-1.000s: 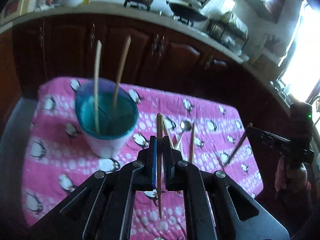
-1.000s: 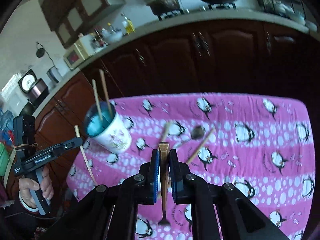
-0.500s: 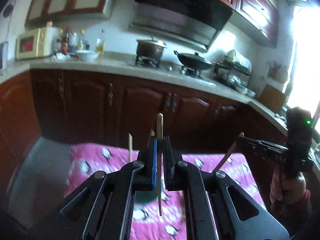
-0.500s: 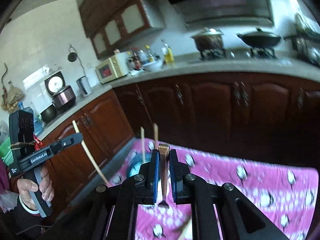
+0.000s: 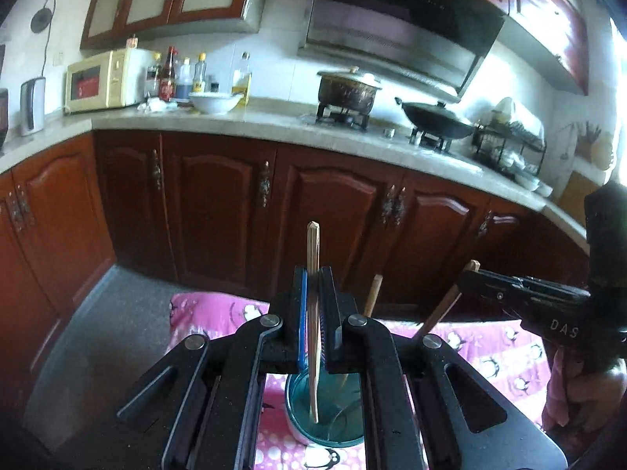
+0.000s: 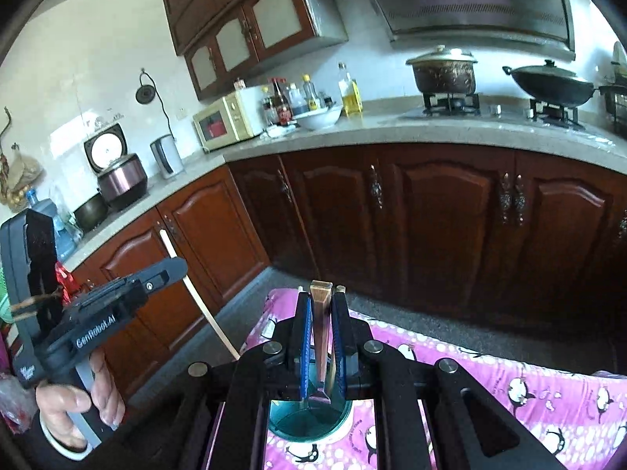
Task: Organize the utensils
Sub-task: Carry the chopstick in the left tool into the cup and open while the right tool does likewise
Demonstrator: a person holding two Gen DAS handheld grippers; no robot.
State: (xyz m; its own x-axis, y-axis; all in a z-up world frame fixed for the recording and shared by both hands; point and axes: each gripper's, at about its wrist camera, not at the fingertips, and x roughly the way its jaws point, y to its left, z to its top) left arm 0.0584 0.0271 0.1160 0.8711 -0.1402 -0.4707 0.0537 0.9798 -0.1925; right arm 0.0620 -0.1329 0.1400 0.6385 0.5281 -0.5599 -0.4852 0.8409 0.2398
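- My left gripper (image 5: 312, 325) is clamping a chopstick (image 5: 312, 274) upright, its tip hanging inside the teal cup (image 5: 325, 415) near the table's (image 5: 203, 313) left edge.
- My right gripper (image 6: 321, 337) is clamping a fork (image 6: 322, 337) over the same cup (image 6: 307, 419).
- Next, I judge, each needs lowering, then releasing.

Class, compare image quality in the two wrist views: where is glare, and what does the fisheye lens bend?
Left wrist: window at right edge blown out; counter edge bows. Right wrist: evenly lit, mild sheen on the wall; cabinets curve, corners vignette dark.
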